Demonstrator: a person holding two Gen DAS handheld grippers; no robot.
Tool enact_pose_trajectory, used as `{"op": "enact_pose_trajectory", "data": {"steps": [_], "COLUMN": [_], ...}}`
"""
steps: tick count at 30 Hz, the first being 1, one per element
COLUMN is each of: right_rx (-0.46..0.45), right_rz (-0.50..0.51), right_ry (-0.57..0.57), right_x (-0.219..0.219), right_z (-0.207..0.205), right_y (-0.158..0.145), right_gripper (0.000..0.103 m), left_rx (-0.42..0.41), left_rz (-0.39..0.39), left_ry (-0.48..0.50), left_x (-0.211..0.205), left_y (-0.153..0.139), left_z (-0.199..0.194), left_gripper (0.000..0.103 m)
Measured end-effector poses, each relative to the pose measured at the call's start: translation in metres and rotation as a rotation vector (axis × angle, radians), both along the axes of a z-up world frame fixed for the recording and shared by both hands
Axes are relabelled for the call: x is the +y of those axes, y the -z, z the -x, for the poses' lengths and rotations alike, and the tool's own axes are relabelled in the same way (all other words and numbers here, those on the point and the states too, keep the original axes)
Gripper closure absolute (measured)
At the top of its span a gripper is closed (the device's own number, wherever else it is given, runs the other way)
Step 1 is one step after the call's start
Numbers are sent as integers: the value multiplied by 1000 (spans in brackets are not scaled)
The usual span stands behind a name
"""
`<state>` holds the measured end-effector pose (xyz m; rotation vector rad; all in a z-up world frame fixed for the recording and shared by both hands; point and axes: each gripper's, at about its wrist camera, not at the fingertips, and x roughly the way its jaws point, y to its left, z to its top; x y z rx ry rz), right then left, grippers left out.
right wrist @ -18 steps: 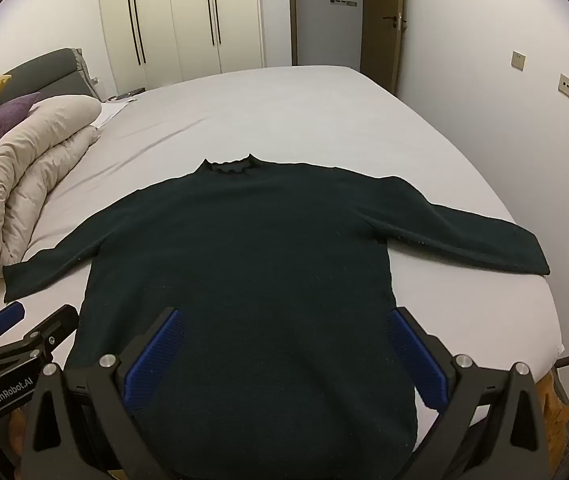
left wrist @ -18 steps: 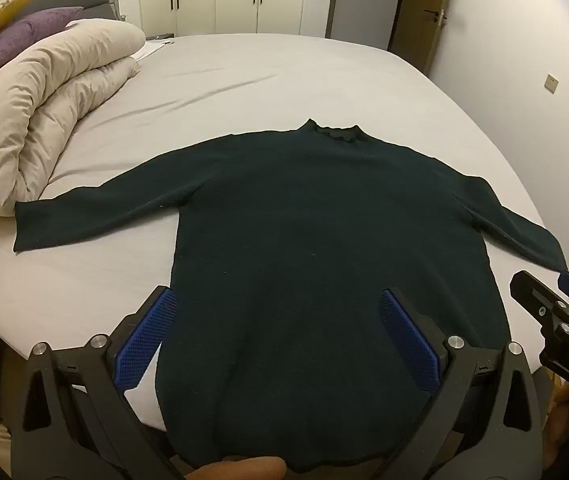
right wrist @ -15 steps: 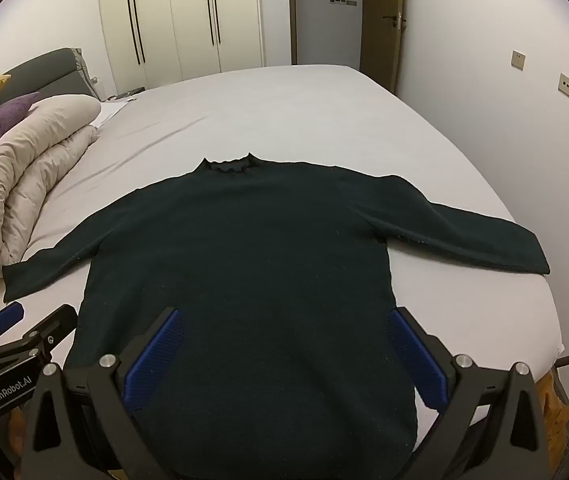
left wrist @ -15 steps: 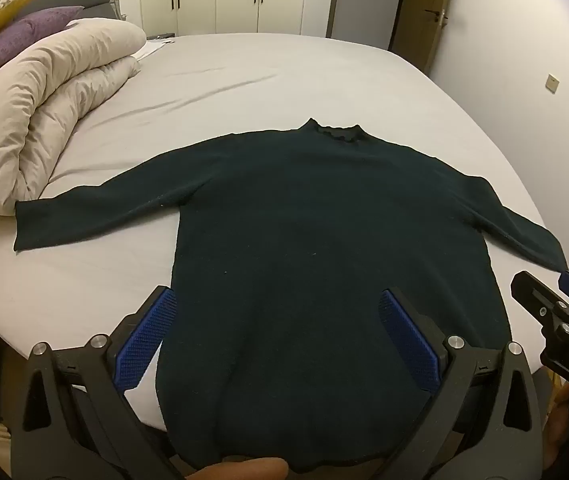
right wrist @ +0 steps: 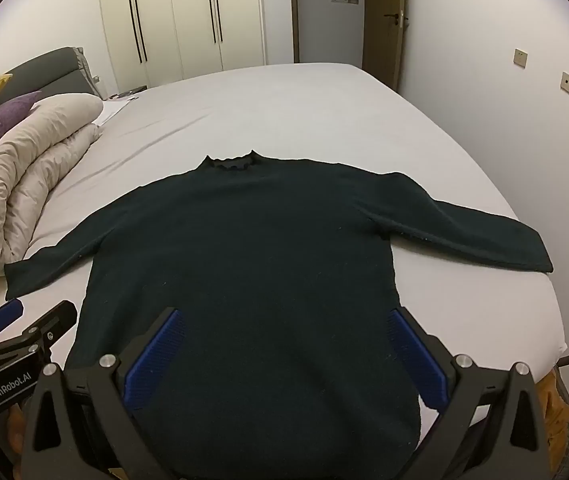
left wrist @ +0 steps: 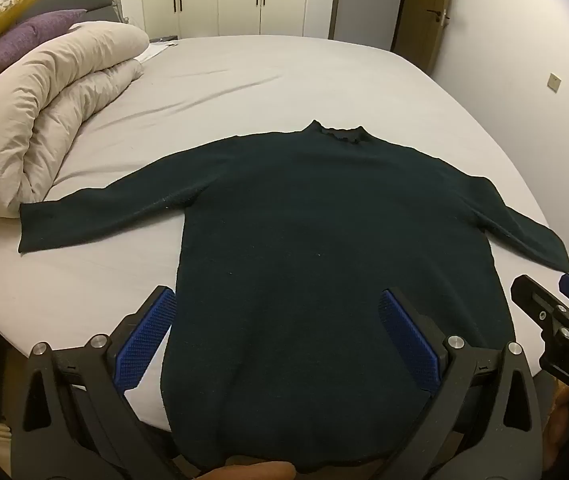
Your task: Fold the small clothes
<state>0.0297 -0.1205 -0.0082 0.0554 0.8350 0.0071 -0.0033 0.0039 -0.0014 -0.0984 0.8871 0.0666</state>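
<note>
A dark green long-sleeved sweater [left wrist: 324, 232] lies flat on the grey bed [left wrist: 268, 76], collar away from me, both sleeves spread out; it also shows in the right wrist view [right wrist: 252, 256]. Its hem hangs over the bed's near edge. My left gripper [left wrist: 276, 312] is open and empty, held above the lower body of the sweater. My right gripper [right wrist: 284, 332] is open and empty, also above the lower body. Each gripper shows at the edge of the other's view, the right gripper [left wrist: 556, 320] and the left gripper [right wrist: 24, 328].
A rolled beige duvet [left wrist: 44, 112] with purple and yellow pillows [left wrist: 24, 36] lies at the left of the bed. White wardrobes [right wrist: 188, 20] and a door stand behind. A wall [right wrist: 524, 80] runs close along the bed's right side.
</note>
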Motion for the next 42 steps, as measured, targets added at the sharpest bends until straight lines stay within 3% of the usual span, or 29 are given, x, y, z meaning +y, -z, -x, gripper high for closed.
{"op": "enact_pose_trajectory", "data": {"steps": [42], "right_rx": [14], "right_rz": [-27], "right_ry": [2], "right_x": [15], "right_z": [11], "right_y": [12], "right_gripper": [0], "left_rx": [7], "left_rz": [-3], "left_ry": [-7], "left_x": [1], "left_y": [1], "left_z": [0], "left_gripper": [0]}}
